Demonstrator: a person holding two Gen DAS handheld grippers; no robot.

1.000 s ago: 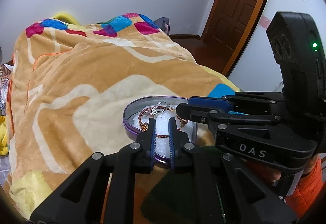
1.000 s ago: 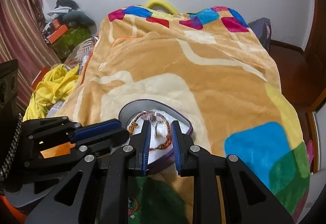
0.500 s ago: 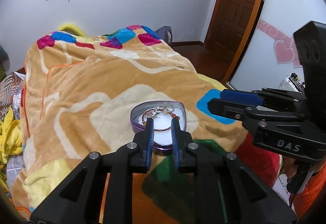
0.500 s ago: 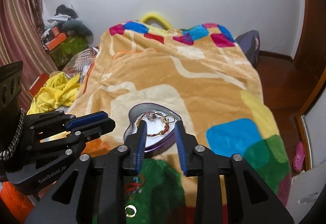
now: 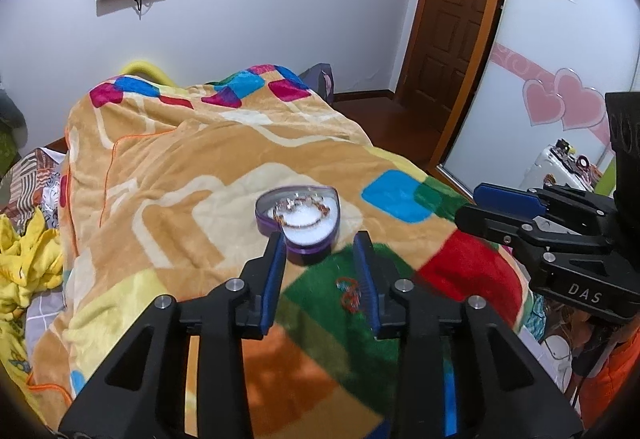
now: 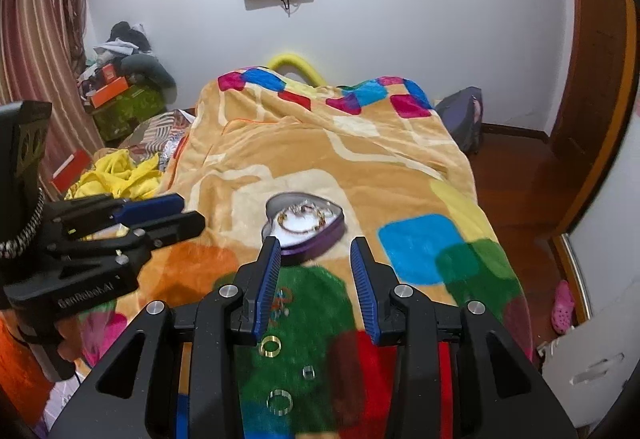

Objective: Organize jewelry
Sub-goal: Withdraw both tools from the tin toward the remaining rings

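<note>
Opening now, the left tongs [image 5: 320,239] and right tongs [image 6: 314,245] both show nothing between their blue pads; each pair is released and empty. Compared with a second ago, when both pairs sat narrowly closed directly over the heart-shaped tin [image 5: 298,217], the tin appears smaller and farther off in each wrist view, so both hands have drawn back and risen from it.

Location of task items: the tin rests on the blanket [image 5: 180,167] of the bed, centre of view, far of both tongs. Inside it, on white padding, lie a beaded bracelet [image 6: 302,223] and some small silvery pieces, too small to identify. Items not yet stored remain on the near green patch of blanket: a gold ring [image 6: 270,345], a small silver ring [image 6: 308,371], a wider silver ring [image 6: 279,401], and a red tangled piece [image 5: 349,293].

Assessment: one deposit into the tin appears complete. The task is partly done; the loose rings near the right tongs are the likely next pick.
</note>
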